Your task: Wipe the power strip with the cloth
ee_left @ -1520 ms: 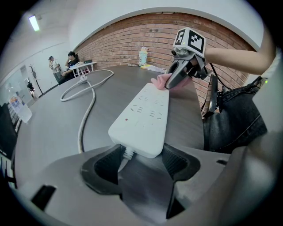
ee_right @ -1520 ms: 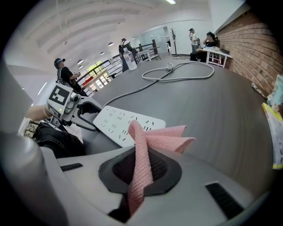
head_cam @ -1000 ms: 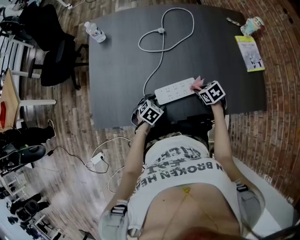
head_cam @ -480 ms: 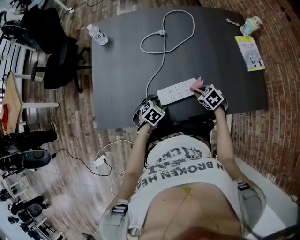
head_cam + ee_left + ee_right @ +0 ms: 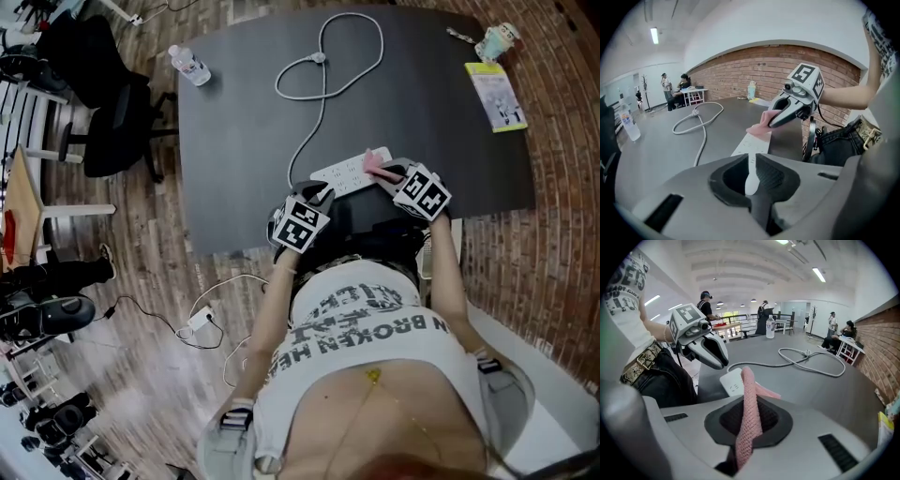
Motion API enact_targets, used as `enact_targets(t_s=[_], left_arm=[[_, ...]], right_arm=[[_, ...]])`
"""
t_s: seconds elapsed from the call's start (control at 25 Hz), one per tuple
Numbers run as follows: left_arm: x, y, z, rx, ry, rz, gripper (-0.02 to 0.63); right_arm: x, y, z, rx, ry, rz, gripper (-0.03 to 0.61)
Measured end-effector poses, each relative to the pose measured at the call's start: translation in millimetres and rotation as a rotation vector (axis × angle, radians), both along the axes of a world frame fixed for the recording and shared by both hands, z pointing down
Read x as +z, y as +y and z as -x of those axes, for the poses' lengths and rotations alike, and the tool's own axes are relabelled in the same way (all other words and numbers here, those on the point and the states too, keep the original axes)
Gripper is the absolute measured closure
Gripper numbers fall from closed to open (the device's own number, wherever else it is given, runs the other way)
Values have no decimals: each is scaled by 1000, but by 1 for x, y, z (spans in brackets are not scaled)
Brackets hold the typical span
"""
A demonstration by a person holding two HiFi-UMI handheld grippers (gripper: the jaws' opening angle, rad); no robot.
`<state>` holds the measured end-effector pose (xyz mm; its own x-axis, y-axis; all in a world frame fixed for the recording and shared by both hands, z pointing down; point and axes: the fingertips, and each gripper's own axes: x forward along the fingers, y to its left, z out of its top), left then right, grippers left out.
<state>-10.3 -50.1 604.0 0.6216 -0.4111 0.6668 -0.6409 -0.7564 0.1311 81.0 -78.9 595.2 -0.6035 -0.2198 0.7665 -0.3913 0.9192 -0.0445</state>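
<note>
Now the left gripper (image 5: 750, 164), jaws just closing, pinches the power strip (image 5: 345, 172); right gripper (image 5: 751, 404) clamps the cloth (image 5: 749, 383) (shirt (image 5: 366, 328): "BROKEN").

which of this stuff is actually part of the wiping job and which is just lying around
In the job: power strip, its near end between the jaws of the left gripper, which have just been closing on it; pink cloth, clamped in the right gripper.
Lying about: water bottle; yellow booklet; small cup; office chair beside the table.
</note>
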Motion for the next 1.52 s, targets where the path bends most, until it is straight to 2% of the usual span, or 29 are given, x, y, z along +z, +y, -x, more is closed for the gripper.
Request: enact_targets(t_s=[0.04, 0.12, 0.28, 0.44, 0.56, 0.88, 1.2, 1.4, 1.52], left_arm=[[-6, -1, -1, -14, 18, -9, 585], [-16, -3, -1, -45, 52, -29, 601], [-36, -8, -3, -87, 126, -78, 606], [-62, -12, -5, -118, 198, -121, 606], [-89, -16, -3, -143, 246, -179, 606], [-160, -22, 3, -195, 352, -317, 606], [-227, -16, 5, -191, 403, -463, 606], [-245, -11, 3, -162, 412, -517, 606], [-248, -10, 3, -156, 414, -521, 606]], right_arm=[[-4, 1, 4, -11, -24, -5, 561], [-12, 5, 12, -38, -73, -19, 561], [-28, 10, 26, -95, -133, -84, 561], [-56, 11, 38, -107, -203, -145, 562], [-85, 6, 48, -73, -285, -205, 561], [-163, -5, 61, 102, -537, -352, 562], [-214, 2, 67, 165, -650, -438, 562], [-227, 6, 67, 168, -669, -441, 563], [-227, 7, 67, 172, -663, -434, 563]])
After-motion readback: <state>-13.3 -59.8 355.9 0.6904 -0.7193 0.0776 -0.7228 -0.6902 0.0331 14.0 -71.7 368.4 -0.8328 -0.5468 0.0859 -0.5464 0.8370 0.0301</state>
